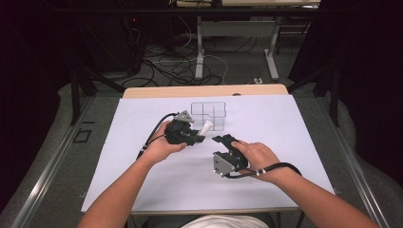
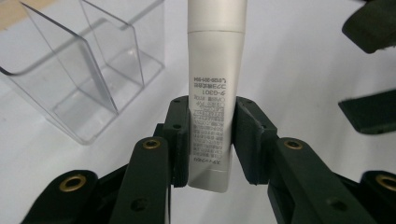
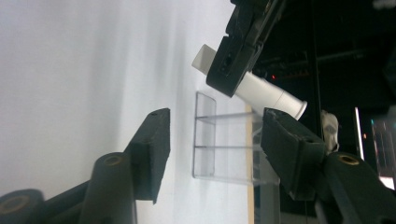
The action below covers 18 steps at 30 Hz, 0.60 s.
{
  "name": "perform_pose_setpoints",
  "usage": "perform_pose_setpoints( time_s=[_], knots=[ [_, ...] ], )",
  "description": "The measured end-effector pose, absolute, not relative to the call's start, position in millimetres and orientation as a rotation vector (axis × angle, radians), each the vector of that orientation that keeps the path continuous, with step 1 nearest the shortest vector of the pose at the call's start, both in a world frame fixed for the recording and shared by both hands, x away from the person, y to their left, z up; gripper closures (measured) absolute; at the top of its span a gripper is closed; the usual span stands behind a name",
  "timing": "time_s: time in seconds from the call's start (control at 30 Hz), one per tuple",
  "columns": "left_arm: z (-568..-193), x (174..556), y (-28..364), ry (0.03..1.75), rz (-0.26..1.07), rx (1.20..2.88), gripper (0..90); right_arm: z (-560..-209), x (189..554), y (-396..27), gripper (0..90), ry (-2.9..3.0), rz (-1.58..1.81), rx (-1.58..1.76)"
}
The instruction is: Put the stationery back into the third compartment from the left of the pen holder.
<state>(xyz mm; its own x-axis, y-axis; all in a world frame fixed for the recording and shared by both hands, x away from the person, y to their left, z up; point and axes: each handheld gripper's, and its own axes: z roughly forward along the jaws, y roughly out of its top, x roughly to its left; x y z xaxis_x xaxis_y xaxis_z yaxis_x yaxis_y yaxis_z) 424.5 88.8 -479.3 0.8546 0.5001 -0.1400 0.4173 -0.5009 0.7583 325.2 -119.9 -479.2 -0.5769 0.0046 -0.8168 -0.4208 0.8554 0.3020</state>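
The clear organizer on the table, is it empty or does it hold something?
Empty. The clear organizer shows bare compartments; the white tube is outside it, clamped in the left gripper.

tube print, centre of the left gripper view: white tube (image 2: 212, 107) carries "9-G301", upside down
remaining small lines: illegible

Left gripper (image 1: 198, 137) fingers (image 2: 180, 135) clamped, hand raised; right gripper (image 1: 223, 138) fingers (image 3: 152, 144) parted, empty.
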Motion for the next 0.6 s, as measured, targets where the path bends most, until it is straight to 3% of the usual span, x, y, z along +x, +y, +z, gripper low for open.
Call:
perform_pose_setpoints(
  time_s=[0.3,0.6],
  knots=[
    [-470.7,431.2,85.7,0.732,0.19,1.996,68.9,-469.0,333.3,-131.4,35.3,2.179,0.663,-0.09],
    [-461.5,438.4,77.5,0.709,0.227,1.942,68.8,-467.3,346.1,-143.5,26.2,2.248,0.79,0.202]
  ],
)
